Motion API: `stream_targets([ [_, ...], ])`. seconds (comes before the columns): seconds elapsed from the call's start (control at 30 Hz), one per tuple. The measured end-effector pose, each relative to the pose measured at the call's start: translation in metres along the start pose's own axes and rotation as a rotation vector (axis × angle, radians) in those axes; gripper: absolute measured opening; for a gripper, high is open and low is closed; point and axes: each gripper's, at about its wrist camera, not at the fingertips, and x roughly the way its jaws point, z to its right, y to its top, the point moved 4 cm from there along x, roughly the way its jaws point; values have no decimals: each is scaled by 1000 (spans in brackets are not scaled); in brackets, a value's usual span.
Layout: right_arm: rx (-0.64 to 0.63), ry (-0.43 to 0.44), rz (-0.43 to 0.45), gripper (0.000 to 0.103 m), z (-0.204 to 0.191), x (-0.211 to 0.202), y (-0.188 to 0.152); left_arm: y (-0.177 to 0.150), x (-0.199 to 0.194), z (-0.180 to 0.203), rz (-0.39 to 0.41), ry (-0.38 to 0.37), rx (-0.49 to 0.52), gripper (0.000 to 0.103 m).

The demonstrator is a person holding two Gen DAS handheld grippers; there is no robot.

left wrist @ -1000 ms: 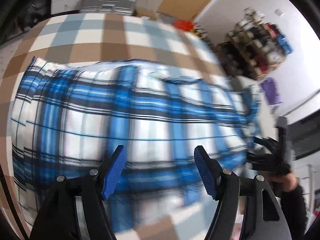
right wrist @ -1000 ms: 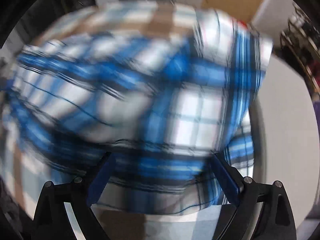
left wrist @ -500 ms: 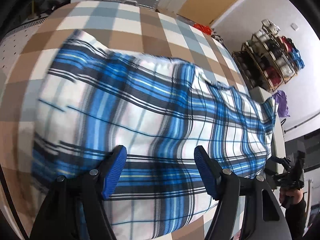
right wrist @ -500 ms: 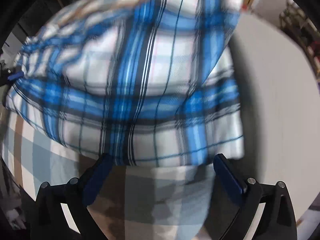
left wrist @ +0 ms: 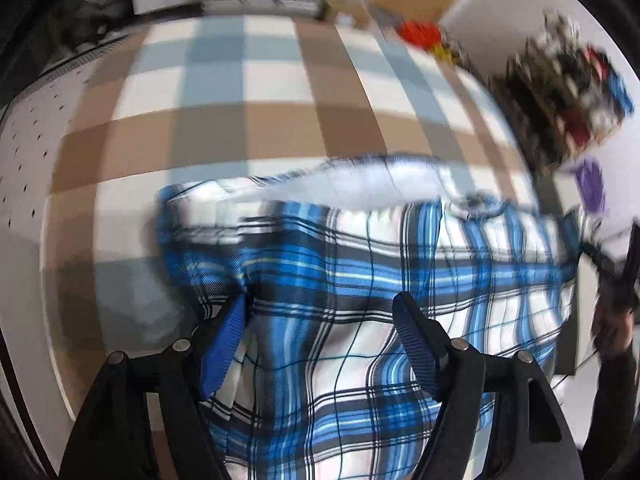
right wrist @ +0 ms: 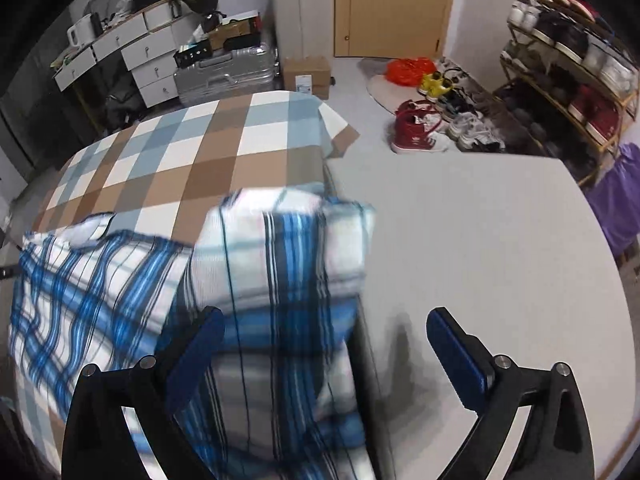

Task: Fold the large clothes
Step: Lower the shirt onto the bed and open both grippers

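Wooden door [right wrist: 394, 8], white drawers [right wrist: 132, 56], silver suitcase [right wrist: 224, 74], shoe rack [right wrist: 576, 68], pale floor [right wrist: 360, 92], possibly tiled

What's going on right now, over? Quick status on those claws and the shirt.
Left gripper open over the plaid shirt, jaws just widened. Right gripper open, holding nothing. Shirt partly folded on checkered cloth. Nothing in the way.

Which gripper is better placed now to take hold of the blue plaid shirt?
Probably left: the left gripper has the plaid shirt between its open fingers. The right gripper is open half over the bare white table.
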Motion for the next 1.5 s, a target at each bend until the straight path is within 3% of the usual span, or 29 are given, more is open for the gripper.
stream_targets([
  [0.03,-8,1,8,100,-3,4,3,1,7,3,-20,30,32,70],
  [0.1,-20,-19,42,80,-10,3,-6,3,17,9,-33,82,91,70],
  [0.13,-8,-16,58,76,-10,5,-5,3,18,9,-24,92,98,69],
  [0.17,6,4,59,62,-9,6,-6,3,17,8,-2,93,101,66],
  [0.2,25,39,54,35,-8,10,-6,3,15,5,15,104,102,52],
  [0.27,28,27,45,2,-7,16,-4,2,9,-5,54,121,73,24],
  [0.33,26,23,89,1,-5,11,-3,-2,5,-17,78,97,41,11],
  [0.43,52,-3,131,1,4,6,-1,-10,4,-31,108,91,6,7],
  [0.53,103,-21,112,1,16,8,-1,-17,-2,-41,149,85,-56,6],
  [0.6,127,-31,109,1,20,6,-3,-20,-7,-49,173,81,-105,4],
  [0.63,133,-23,105,2,20,6,-3,-23,-11,-54,191,122,-120,1],
  [0.67,134,-17,83,6,19,8,-5,-23,-18,-61,208,167,-132,1],
  [0.73,131,-9,43,21,17,11,-7,-25,-25,-74,213,125,-197,1],
  [0.77,127,14,39,51,15,8,-7,-24,-26,-78,210,105,-223,1],
  [0.8,128,37,35,73,13,4,-7,-26,-31,-81,221,90,-248,1],
  [0.93,134,-21,169,74,9,-39,-11,-31,-53,-56,258,17,-224,1],
  [0.97,120,-7,206,78,1,-51,-12,-32,-56,-45,253,-5,-195,1],
  [1.0,94,24,231,88,-9,-61,-14,-32,-57,-21,241,-25,-133,1],
  [1.07,10,74,255,100,-40,-74,-18,-31,-54,16,216,-50,-21,4],
  [1.1,-29,84,255,100,-56,-76,-20,-32,-50,29,201,-59,21,15],
  [1.13,-76,103,236,100,-77,-75,-23,-32,-41,48,182,-60,73,34],
  [1.2,-156,149,156,100,-114,-61,-33,-35,-22,66,164,-36,117,52],
  [1.33,-299,152,9,100,-178,-21,-68,-50,34,69,43,28,116,51],
  [1.4,-384,67,-52,100,-198,4,-91,-55,35,69,110,36,128,53],
  [1.43,-413,27,-87,99,-204,18,-102,-57,37,69,105,49,128,54],
  [1.5,-350,43,-37,103,-199,19,-103,-57,36,68,114,79,136,54],
])
